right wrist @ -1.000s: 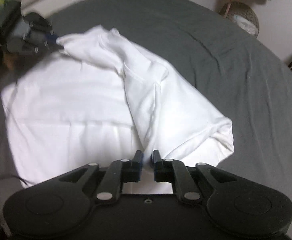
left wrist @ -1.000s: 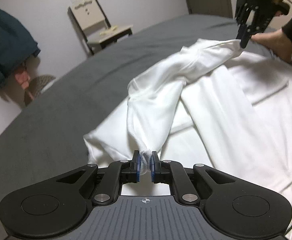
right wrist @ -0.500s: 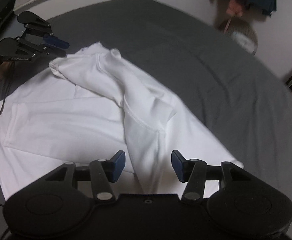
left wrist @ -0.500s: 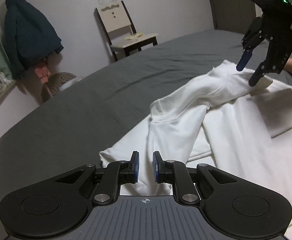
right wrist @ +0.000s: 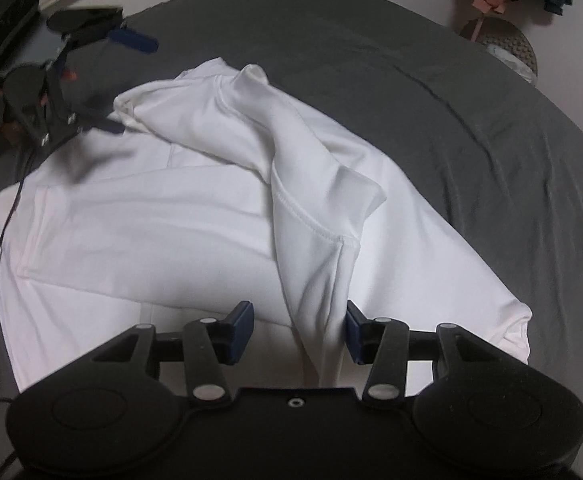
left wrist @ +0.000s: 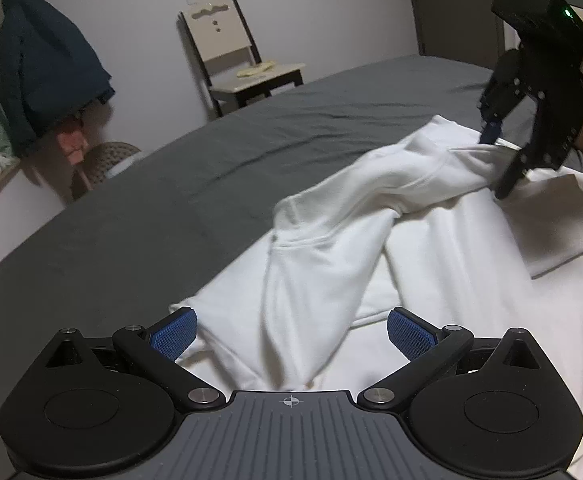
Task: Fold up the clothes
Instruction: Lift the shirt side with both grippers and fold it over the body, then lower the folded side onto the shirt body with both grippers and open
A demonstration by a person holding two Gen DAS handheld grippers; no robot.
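Left wrist view: my left gripper (left wrist: 289, 332) has its blue-padded fingers (left wrist: 173, 334) spread wide apart, holding nothing. The white garment (left wrist: 431, 264) lies on the grey bed (left wrist: 219, 160), and a raised, rumpled fold of it (left wrist: 307, 280) runs between the parted fingers, with no pad seen pressing it. At the far end of that fold I see my right gripper (left wrist: 499, 160), fingers apart, straddling the cloth's tip. A chair (left wrist: 239, 60) and a dark hanging jacket (left wrist: 47, 72) stand by the wall.

Right wrist view: my right gripper (right wrist: 299, 332) is likewise spread, the same fold (right wrist: 315, 248) lying between its fingers; I cannot tell whether a pad touches it. The garment's flat body (right wrist: 131, 232) spreads to the left, the left gripper (right wrist: 127, 80) beyond.
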